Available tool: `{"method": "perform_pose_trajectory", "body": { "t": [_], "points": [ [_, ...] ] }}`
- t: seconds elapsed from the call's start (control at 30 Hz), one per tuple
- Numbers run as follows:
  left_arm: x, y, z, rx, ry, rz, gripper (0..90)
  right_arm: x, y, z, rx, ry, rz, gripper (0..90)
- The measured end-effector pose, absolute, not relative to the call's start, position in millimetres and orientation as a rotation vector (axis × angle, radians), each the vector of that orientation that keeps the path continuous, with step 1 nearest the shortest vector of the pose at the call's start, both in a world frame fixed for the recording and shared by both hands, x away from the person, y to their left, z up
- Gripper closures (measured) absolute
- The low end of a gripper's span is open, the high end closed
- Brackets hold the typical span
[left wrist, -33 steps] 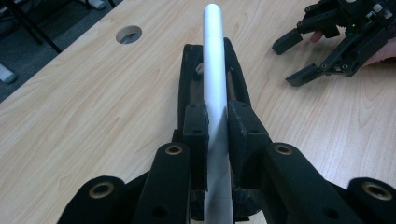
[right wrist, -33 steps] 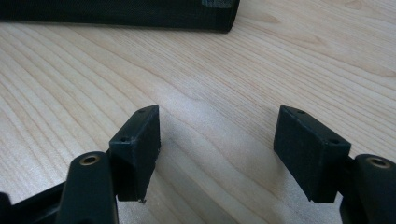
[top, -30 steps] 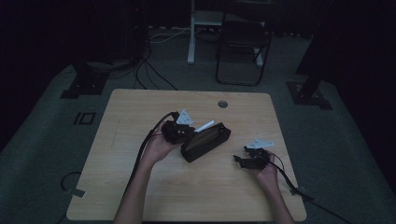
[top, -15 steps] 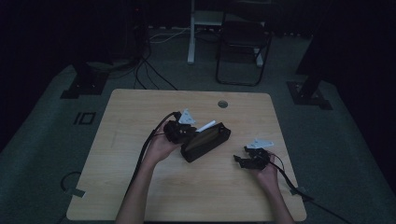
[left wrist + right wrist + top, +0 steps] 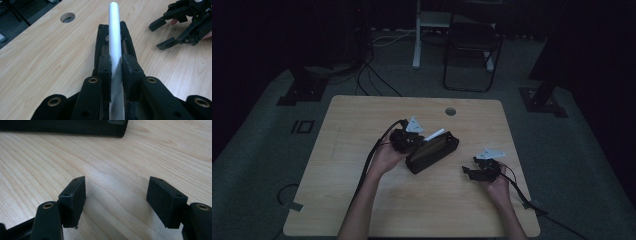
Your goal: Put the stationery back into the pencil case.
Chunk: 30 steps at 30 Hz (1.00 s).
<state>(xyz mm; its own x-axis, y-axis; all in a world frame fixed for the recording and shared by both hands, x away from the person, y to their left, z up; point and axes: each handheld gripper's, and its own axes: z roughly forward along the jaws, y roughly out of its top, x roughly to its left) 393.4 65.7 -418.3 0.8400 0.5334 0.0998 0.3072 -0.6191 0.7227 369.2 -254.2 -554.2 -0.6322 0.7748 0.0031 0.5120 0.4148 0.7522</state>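
My left gripper (image 5: 116, 65) is shut on a white tube (image 5: 115, 37), which runs straight out between the pads, above the open top of a long black pouch (image 5: 100, 47). In the high view the left gripper (image 5: 421, 139) sits at the pouch's (image 5: 432, 154) left end near the table's middle, and the white tube (image 5: 435, 134) points away to the right. My right gripper (image 5: 472, 171) rests low on the table right of the pouch, open, with bare wood between its pads (image 5: 116, 197). The left gripper view has the right gripper (image 5: 160, 35) at its top right.
The wooden table (image 5: 352, 125) has a round cable hole (image 5: 450, 111) near its far edge. Cables trail from both grippers towards the person. A chair (image 5: 472, 45) and stand feet are on the dark floor beyond the table.
The left gripper with the white tube has edged slightly to the right along the pouch. The right gripper has kept still.
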Motion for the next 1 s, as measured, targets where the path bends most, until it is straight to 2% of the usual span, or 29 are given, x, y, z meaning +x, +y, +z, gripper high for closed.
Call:
{"method": "perform_pose_trajectory", "body": {
  "t": [1.0],
  "points": [
    [401, 49, -431, 2.288, 0.61, 0.379, 78.6, 369, -254, -554, 1.109, 2.33, 1.058, 31.9]
  ]
}}
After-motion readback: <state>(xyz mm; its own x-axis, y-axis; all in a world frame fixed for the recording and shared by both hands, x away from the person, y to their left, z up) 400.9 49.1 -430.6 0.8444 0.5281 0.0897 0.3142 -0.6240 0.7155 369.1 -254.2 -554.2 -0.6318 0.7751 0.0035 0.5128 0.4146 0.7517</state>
